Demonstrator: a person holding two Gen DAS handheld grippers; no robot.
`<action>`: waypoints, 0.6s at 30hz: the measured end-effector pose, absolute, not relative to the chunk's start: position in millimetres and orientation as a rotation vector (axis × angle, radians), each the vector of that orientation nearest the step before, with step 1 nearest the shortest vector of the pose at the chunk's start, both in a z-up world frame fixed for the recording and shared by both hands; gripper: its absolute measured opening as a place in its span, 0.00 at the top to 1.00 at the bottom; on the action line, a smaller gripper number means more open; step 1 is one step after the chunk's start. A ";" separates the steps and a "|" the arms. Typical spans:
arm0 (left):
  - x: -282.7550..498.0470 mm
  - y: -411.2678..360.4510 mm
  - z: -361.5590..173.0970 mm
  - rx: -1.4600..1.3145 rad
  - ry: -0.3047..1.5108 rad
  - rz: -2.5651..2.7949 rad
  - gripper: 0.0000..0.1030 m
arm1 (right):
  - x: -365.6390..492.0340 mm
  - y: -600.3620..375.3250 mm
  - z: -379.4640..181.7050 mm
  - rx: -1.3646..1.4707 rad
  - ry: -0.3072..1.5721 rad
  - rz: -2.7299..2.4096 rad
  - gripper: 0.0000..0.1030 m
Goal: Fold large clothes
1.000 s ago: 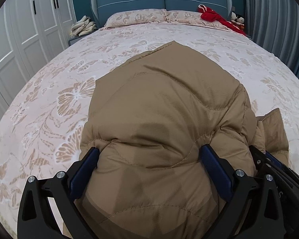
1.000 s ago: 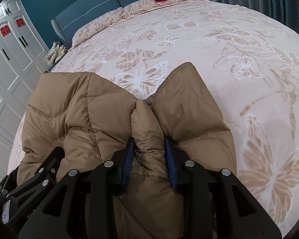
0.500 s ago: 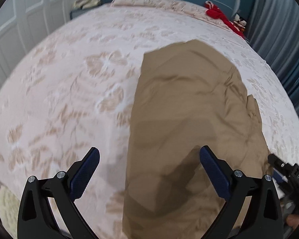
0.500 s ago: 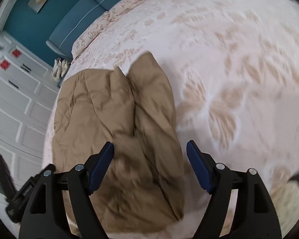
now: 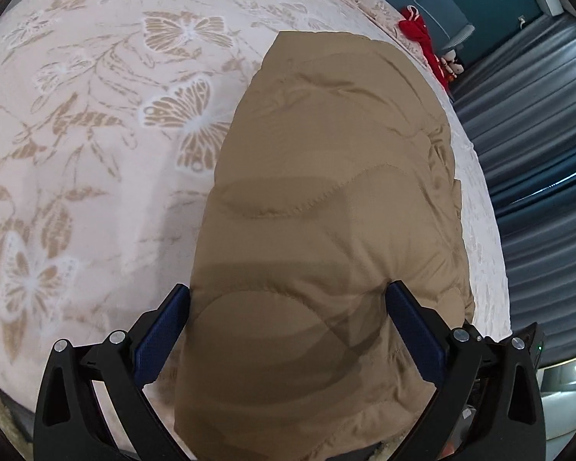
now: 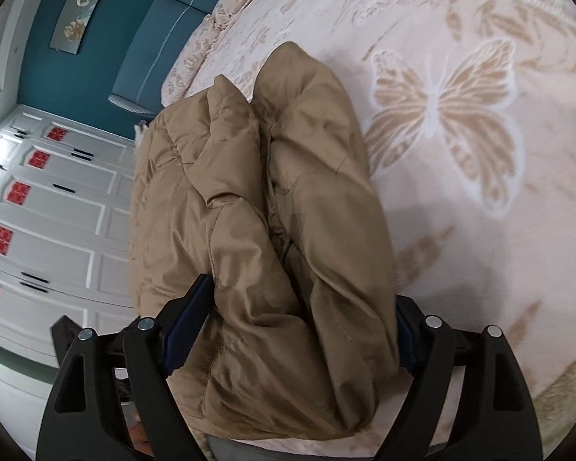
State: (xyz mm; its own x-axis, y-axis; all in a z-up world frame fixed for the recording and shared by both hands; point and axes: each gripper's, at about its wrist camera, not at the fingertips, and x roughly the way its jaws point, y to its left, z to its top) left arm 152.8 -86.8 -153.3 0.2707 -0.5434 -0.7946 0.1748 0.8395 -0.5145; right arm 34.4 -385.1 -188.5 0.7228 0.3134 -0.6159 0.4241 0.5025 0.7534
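Note:
A tan quilted puffer jacket (image 5: 334,199) lies folded in a long bundle on the bed, near its front edge. In the right wrist view the jacket (image 6: 272,230) shows bunched folds along its top. My left gripper (image 5: 288,315) is open, its blue pads wide apart on either side of the jacket's near end. My right gripper (image 6: 299,319) is open too, its pads straddling the bundle's near end. Neither holds the cloth.
The bed cover (image 5: 96,153) is pale pink with tan butterflies. A red cloth (image 5: 422,38) lies by the pillows at the far end. Blue-grey curtains (image 5: 537,153) hang on one side. White wardrobe doors (image 6: 50,211) stand on the other. A teal headboard (image 6: 161,38) is behind.
My right gripper opened and let go of the jacket fold it pinched a second ago. Both grippers have tilted and now sit down over the jacket's near end.

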 end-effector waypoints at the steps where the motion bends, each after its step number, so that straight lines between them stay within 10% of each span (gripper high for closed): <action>1: 152.7 -87.6 -152.8 -0.353 1.202 -0.504 0.05 | 37.1 -384.2 -191.1 1.087 0.793 -0.062 0.23; 5: 152.5 -89.9 -147.3 -0.330 1.169 -0.548 0.09 | 52.5 -381.2 -194.7 1.095 0.786 -0.009 0.23; 12: 169.1 -85.1 -131.0 -0.253 1.074 -0.590 0.29 | 86.9 -372.6 -189.1 1.099 0.732 0.105 0.60; 18: 210.4 -79.7 -113.2 -0.152 0.974 -0.523 0.32 | 147.8 -348.6 -163.2 0.930 0.741 0.127 0.65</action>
State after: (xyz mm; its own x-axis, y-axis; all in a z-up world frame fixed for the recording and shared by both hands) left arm 210.4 -79.7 -113.2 0.4500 -0.4876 -0.7482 0.3543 0.8665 -0.3516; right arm 147.8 -348.6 -163.2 0.7494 0.4047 -0.5240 0.2064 0.6091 0.7657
